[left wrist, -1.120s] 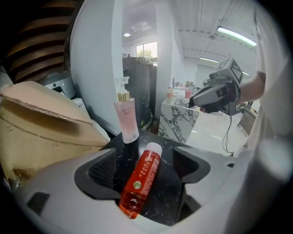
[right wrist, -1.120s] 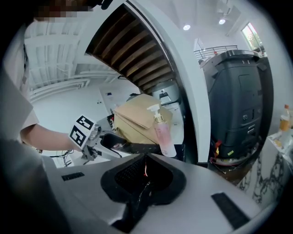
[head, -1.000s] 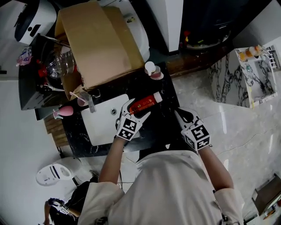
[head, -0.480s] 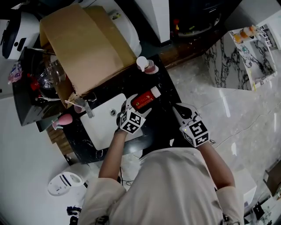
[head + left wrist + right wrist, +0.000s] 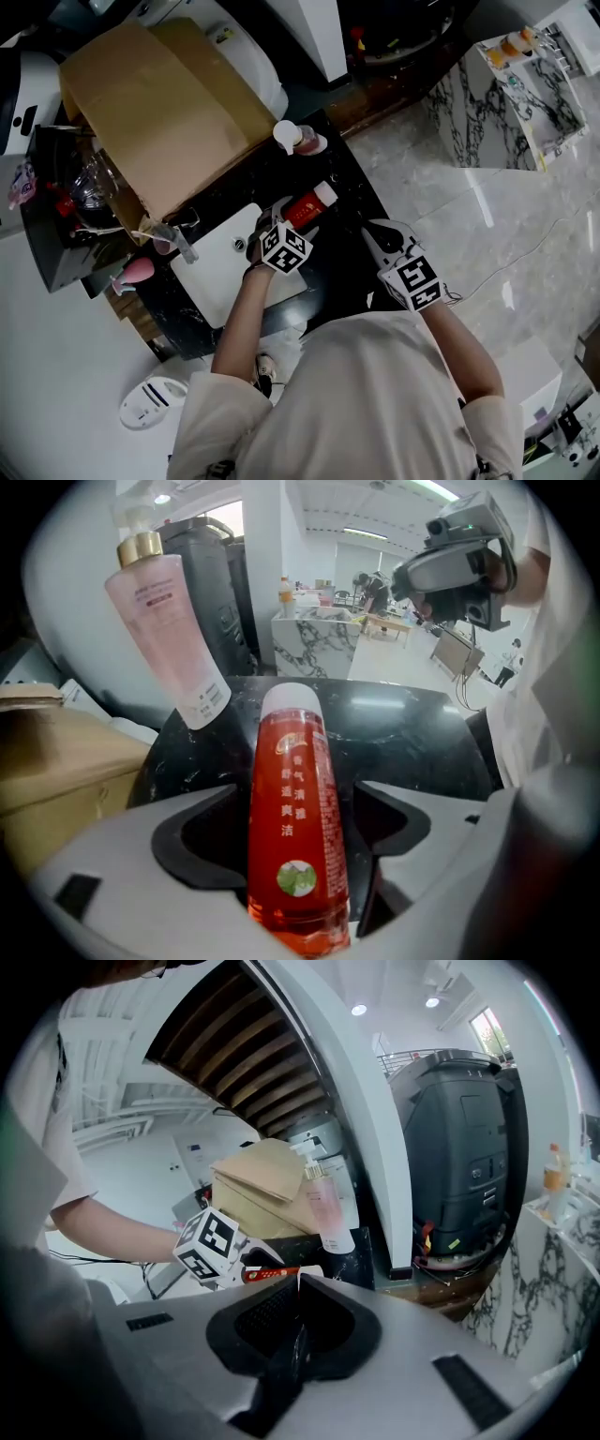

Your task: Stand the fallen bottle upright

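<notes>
Left gripper (image 5: 281,218) clamps the fallen bottle (image 5: 307,205) mid-counter (image 5: 349,274); right gripper (image 5: 374,233), jaws together, sits near its front edge.

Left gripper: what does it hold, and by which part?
The left gripper holds the red bottle by its base end, opposite the white cap.
</notes>
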A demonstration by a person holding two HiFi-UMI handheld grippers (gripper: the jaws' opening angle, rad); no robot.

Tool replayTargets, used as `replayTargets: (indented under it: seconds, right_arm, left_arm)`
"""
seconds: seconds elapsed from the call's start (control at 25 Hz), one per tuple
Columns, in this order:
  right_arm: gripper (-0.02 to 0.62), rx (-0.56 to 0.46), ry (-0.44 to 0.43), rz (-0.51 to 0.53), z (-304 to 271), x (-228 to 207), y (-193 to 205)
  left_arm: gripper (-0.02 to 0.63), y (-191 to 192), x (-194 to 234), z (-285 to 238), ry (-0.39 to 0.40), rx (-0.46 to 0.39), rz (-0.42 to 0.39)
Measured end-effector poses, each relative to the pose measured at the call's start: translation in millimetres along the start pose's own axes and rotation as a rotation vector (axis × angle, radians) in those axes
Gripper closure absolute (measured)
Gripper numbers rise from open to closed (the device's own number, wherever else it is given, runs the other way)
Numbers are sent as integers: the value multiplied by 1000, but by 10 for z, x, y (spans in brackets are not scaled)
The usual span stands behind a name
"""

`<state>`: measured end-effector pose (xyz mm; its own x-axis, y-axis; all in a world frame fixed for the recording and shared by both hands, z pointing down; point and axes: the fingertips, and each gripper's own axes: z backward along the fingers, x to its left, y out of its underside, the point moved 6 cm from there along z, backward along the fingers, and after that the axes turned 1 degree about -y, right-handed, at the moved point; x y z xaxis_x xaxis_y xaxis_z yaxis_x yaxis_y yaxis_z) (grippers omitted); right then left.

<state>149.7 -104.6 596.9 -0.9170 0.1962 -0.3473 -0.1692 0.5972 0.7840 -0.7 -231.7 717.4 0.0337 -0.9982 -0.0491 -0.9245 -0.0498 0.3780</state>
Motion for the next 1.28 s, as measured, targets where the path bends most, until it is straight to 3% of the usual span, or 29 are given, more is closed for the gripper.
replayTargets:
  seconds: [0.24,0.56,0.72,1.28]
  right_arm:
    - [563,5,-3,-15,-49,38,58]
    - [563,4,-8,-27,-54,55,87]
    - [563,7,-11,-39,-45,51,127]
    - [563,-14,-12,-20,86,91,72]
  left_arm:
    - [230,53,-35,-125,44,52,-39]
    - [232,72,8,-172,117,74,3]
    - [301,44,42,-167,110,79,12]
    - [325,86,-79,-121,50,52,46]
